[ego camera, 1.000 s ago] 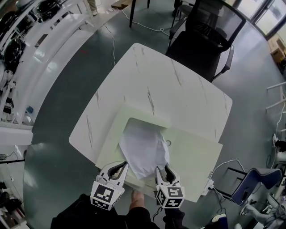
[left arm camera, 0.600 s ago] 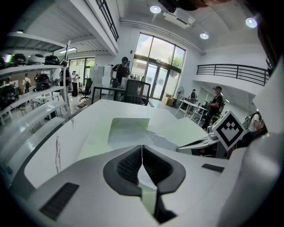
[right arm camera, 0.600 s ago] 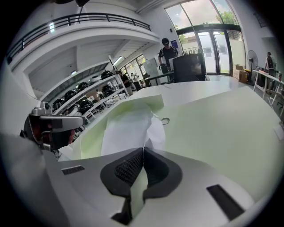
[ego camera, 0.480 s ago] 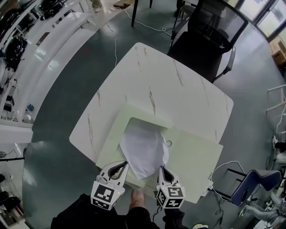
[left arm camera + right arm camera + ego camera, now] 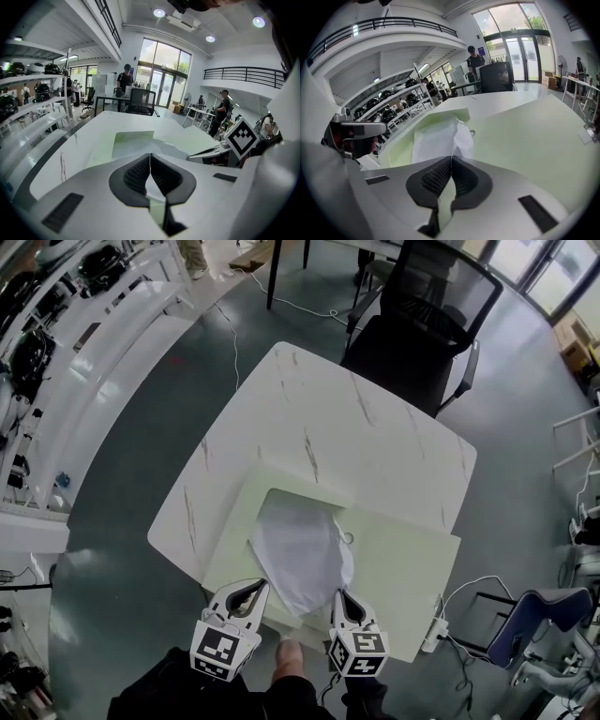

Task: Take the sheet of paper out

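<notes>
A pale green folder (image 5: 403, 577) lies open on the near part of the white marble table (image 5: 356, 418). A crumpled white sheet of paper (image 5: 300, 554) sits in the folder's opening. My right gripper (image 5: 343, 598) is at the sheet's near right corner, and in the right gripper view it (image 5: 452, 158) is shut on the paper (image 5: 436, 140), whose fold runs into the jaw tips. My left gripper (image 5: 253, 589) is at the folder's near left edge. In the left gripper view its jaws (image 5: 150, 155) are shut on the green folder (image 5: 131, 140).
A black office chair (image 5: 412, 334) stands at the table's far side. White shelves with helmets (image 5: 56, 324) line the left wall. A white power strip (image 5: 433, 634) with a cable lies on the floor at the right. People stand in the background of both gripper views.
The right gripper's jaws stood apart around the paper's near corner a second ago and are now closed on it. Neither gripper has shifted; the left one stays shut.
</notes>
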Demonstrator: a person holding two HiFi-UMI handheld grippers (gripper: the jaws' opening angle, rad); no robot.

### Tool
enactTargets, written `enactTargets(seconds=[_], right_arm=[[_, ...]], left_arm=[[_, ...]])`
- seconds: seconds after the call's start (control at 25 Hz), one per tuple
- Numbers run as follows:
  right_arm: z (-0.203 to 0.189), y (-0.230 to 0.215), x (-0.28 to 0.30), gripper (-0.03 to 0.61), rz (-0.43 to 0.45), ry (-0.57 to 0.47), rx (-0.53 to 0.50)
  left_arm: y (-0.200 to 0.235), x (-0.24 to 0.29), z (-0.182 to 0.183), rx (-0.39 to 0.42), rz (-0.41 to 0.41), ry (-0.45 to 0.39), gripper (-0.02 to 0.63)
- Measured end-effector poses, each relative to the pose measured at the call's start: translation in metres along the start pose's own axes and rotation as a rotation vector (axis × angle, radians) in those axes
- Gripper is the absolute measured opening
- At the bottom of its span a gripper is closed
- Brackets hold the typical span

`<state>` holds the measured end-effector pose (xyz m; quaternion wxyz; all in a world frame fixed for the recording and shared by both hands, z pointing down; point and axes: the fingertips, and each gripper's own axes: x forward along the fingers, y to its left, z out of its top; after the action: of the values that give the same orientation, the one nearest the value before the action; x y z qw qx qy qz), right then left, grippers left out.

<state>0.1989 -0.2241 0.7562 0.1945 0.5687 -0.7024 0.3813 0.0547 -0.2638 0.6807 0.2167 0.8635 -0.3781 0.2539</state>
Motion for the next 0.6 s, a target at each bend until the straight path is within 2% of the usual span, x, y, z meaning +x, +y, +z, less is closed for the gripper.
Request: enactTargets(seconds=[0.6], right_arm=[[0.047,0.013,-0.095,0.017,-0.065,-0.164,-0.013]], left_arm=[[-0.051,-0.063,0.066,0.107,-0.044,-0.117,0.025]])
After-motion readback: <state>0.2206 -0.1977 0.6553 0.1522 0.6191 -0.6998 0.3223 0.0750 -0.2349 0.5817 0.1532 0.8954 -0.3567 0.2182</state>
